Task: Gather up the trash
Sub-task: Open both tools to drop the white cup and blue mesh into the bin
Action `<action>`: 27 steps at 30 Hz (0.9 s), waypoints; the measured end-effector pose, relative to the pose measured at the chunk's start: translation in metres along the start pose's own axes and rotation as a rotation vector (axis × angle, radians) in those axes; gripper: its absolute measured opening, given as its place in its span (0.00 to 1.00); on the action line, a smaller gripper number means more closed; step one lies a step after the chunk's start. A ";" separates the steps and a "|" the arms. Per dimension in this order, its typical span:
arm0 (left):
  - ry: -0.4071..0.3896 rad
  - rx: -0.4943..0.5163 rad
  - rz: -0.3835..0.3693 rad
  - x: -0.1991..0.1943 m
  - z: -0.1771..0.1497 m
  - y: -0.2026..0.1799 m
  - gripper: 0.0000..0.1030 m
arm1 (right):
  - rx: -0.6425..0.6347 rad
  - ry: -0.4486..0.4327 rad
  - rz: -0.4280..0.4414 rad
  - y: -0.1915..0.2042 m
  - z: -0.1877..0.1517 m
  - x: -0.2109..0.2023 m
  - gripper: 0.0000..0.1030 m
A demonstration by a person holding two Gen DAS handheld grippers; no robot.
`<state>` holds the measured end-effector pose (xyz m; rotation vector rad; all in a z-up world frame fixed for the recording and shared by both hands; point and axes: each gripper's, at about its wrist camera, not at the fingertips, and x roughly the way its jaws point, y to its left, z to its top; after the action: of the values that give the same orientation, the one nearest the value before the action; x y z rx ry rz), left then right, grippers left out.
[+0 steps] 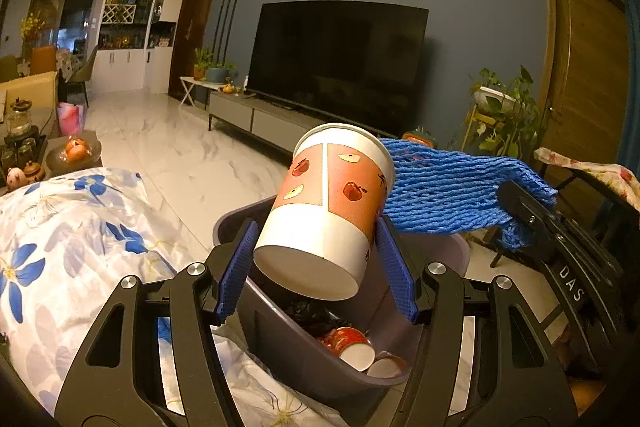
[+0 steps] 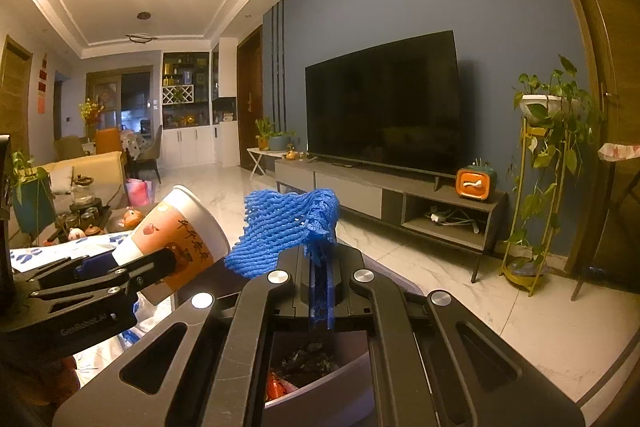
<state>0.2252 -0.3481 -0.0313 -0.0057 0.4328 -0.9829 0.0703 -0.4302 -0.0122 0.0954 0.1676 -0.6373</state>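
Marble floor [image 1: 160,139] and a blue wall with a dark TV [image 1: 340,67] fill the room behind your two grippers.

Your left gripper [image 1: 316,259] has its jaws clamped on a paper cup [image 1: 328,203]: the blue pads [image 1: 236,267] press its lower sides, the base faces the camera and the mouth tips up and away toward the TV. That cup hangs over the near part of a grey bin [image 1: 320,359], which already holds other cups [image 1: 356,347] and some dark scraps.

Your right gripper [image 2: 320,291] has its jaws drawn together on a blue foam net [image 2: 288,227]. A thin end of the net is pinched between the pads, and the rest fans out above and to the left of the tips. From the left wrist, the net reaches just behind the cup's rim. Seen from the right wrist, the bin lies below the jaws.

A flowered cloth [image 1: 72,235] lies just left of the bin.
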 end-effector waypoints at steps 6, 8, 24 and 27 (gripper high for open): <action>0.023 -0.008 -0.005 0.013 -0.002 -0.001 0.58 | 0.008 0.012 0.009 -0.001 -0.001 0.006 0.05; 0.030 -0.012 -0.010 0.017 -0.003 -0.001 0.58 | 0.010 0.012 0.014 -0.002 -0.002 0.008 0.05; 0.065 -0.123 0.001 0.028 -0.011 0.015 0.81 | 0.056 0.064 0.022 -0.021 -0.014 0.020 0.31; 0.054 -0.112 0.047 0.016 -0.013 0.017 0.84 | 0.059 0.063 0.024 -0.021 -0.014 0.018 0.44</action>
<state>0.2421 -0.3486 -0.0518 -0.0694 0.5348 -0.9134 0.0698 -0.4560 -0.0298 0.1747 0.2081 -0.6157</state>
